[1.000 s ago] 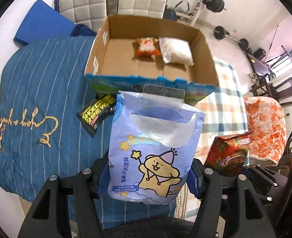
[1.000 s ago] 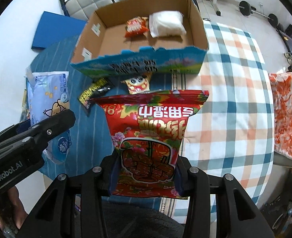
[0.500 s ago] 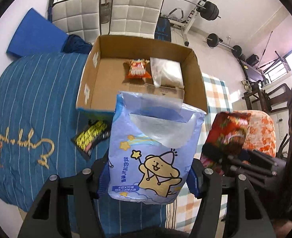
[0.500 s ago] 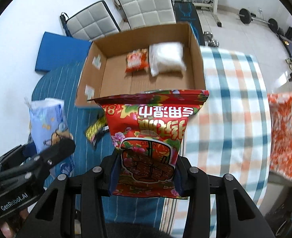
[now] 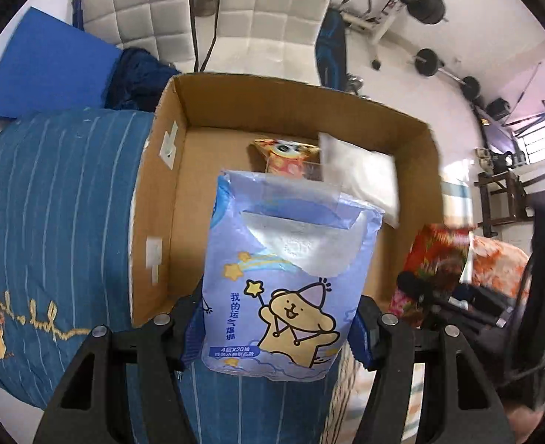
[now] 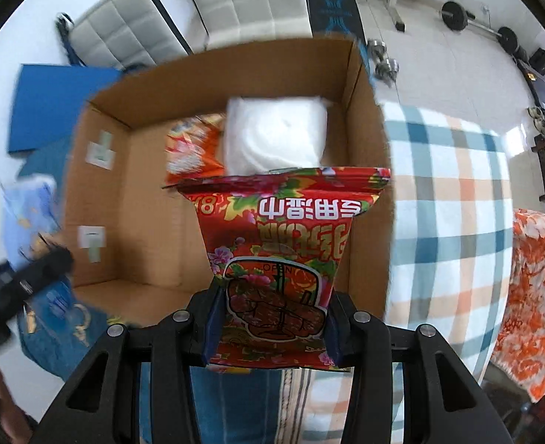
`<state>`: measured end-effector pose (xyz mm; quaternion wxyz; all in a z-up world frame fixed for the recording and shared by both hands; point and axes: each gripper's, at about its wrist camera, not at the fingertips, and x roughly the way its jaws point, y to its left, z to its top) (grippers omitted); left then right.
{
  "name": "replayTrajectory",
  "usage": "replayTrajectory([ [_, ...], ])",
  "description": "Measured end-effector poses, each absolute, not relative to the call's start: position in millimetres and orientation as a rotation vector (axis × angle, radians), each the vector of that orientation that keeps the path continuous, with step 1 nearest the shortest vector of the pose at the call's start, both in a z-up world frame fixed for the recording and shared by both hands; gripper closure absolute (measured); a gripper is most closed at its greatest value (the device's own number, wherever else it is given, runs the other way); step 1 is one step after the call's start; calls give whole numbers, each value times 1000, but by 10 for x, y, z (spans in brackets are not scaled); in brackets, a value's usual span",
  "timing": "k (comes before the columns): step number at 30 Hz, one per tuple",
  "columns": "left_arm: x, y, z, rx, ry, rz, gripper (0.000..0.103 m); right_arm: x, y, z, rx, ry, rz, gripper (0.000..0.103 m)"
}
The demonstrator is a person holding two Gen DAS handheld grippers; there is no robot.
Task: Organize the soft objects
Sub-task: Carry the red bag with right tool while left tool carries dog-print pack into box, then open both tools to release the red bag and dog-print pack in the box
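Note:
My left gripper (image 5: pixel 276 318) is shut on a light blue tissue pack (image 5: pixel 283 277) with a cartoon dog, held above the near left part of an open cardboard box (image 5: pixel 154 199). My right gripper (image 6: pixel 272 318) is shut on a red floral snack bag (image 6: pixel 280 244), held above the same box (image 6: pixel 98 199) toward its right side. Inside the box lie an orange snack packet (image 5: pixel 283 155) and a white soft pack (image 5: pixel 361 177) at the far end. The right gripper with its red bag (image 5: pixel 435 259) shows at the right of the left wrist view.
The box stands on a blue striped cloth (image 5: pixel 50 203) beside a plaid cloth (image 6: pixel 450 192). Two white padded chairs (image 5: pixel 272 11) and a blue mat (image 5: pixel 46 70) are behind it. An orange floral cushion (image 6: pixel 535 296) lies at the right. Gym weights (image 5: pixel 428 59) are on the floor beyond.
Both grippers have moved forward and up over the box with their packs still held. The black and yellow packets in front of the box have passed out of view.

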<state>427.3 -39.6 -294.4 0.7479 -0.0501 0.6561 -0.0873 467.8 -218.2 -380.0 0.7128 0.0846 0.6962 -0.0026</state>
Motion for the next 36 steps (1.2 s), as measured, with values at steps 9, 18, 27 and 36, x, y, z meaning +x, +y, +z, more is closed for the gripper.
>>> replayTrajectory([
  [9, 5057, -310, -3738, -99, 1562, -88, 43, 4936, -2049, -4652, 135, 1708, -21, 57],
  [18, 5381, -368, -4213, -10, 1643, -49, 43, 5033, -1939, -5008, 107, 1779, -25, 56],
  [27, 5487, -508, -4334, 30, 1664, -84, 42, 5116, -1955, -5142, 98, 1807, -28, 55],
  [36, 5461, -440, -4271, -39, 1693, -150, 37, 5131, -1948, -5072, 133, 1804, -39, 49],
])
